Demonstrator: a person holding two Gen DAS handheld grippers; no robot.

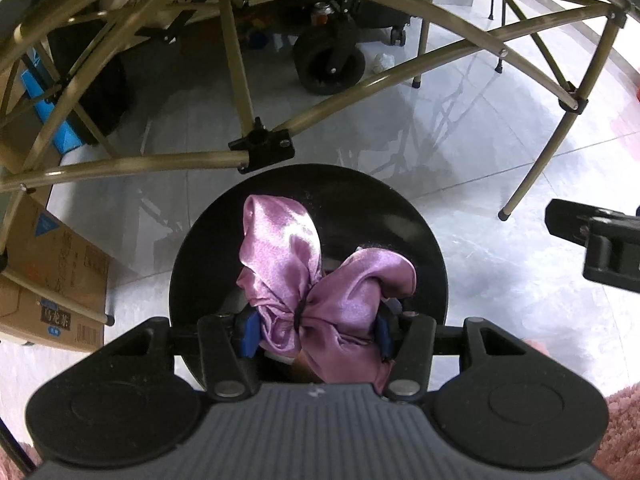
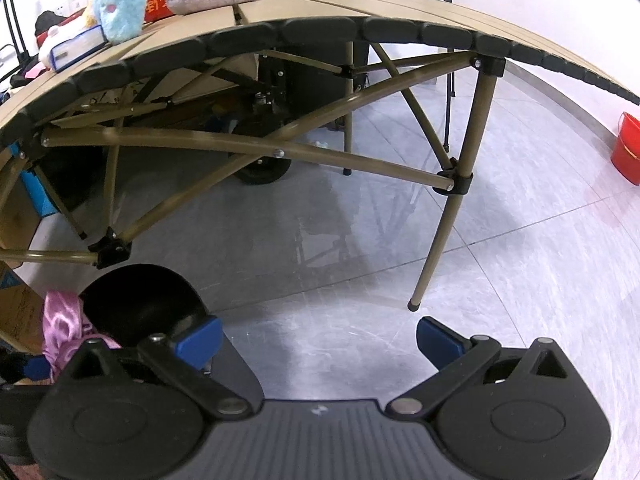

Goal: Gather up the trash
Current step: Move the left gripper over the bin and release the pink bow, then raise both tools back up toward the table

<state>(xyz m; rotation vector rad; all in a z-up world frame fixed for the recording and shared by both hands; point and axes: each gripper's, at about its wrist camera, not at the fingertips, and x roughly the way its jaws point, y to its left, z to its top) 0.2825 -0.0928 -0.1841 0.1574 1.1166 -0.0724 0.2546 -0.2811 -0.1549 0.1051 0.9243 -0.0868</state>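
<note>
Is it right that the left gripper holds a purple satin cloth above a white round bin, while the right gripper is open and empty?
Not quite: the bin is black, as the left wrist view shows. The left gripper does hold the purple satin cloth above it, and the right gripper is open and empty.

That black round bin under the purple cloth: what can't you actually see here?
- Left wrist view: the inside of the black bin is dark, and the purple satin cloth held in the left gripper covers much of it.
- Right wrist view: the bin is partly hidden by the gripper body.
- Left wrist view: the white scrap under the table is too small to identify.
</note>
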